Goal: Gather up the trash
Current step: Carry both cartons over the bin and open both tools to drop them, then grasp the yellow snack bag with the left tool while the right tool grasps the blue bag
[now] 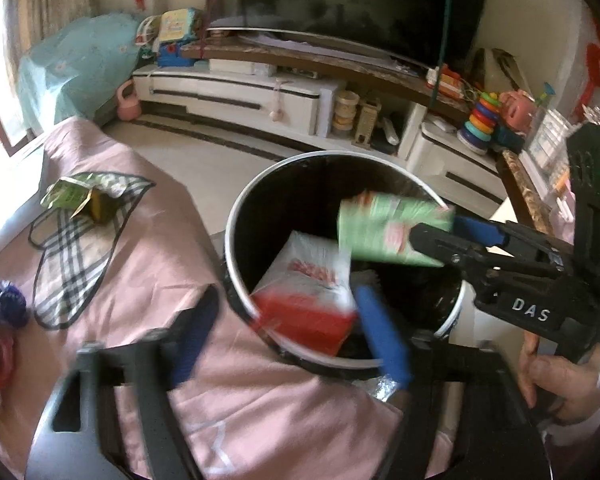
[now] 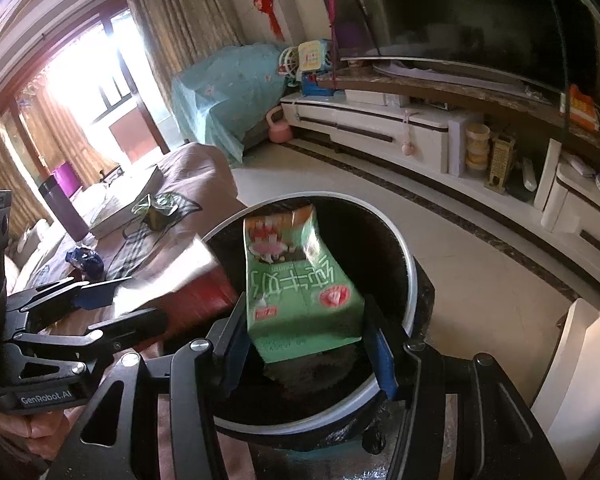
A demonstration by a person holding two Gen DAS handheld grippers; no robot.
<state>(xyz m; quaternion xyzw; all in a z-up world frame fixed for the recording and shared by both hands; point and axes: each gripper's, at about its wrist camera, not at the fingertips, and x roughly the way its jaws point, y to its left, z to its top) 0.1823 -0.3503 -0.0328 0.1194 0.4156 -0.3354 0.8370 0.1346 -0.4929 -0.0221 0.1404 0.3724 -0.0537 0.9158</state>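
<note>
While both grippers sit over the round trash bin (image 1: pixel 236 216), each has a carton at its fingers. The left gripper (image 1: pixel 288 344) stands with its jaws spread wide, and the red and white carton (image 1: pixel 308 300) lies blurred between them, tilted over the bin's near rim with its upper end inside the dark opening; the blue pads appear clear of its sides, though the blur makes that hard to be sure of, so it reads as let go. The right gripper (image 2: pixel 312 344) is clenched on the green milk carton (image 2: pixel 296 288), its blue pads pressed against the carton's two sides near the bottom end, the torn-open top pointing away over the middle of the bin. From the left wrist view the same green carton (image 1: pixel 392 228) hangs above the bin's far right side, just beside the red and white one. Left of the bin, a surface draped in pink cloth (image 1: pixel 148 264) carries a checked cloth (image 1: pixel 76 252) with a crumpled green wrapper (image 1: pixel 84 196) resting on it, well apart from the bin, and a blue crumpled wrapper (image 1: pixel 2 304) lies near the left edge. A person's hand (image 1: pixel 564 384) grips the right gripper's handle.
</note>
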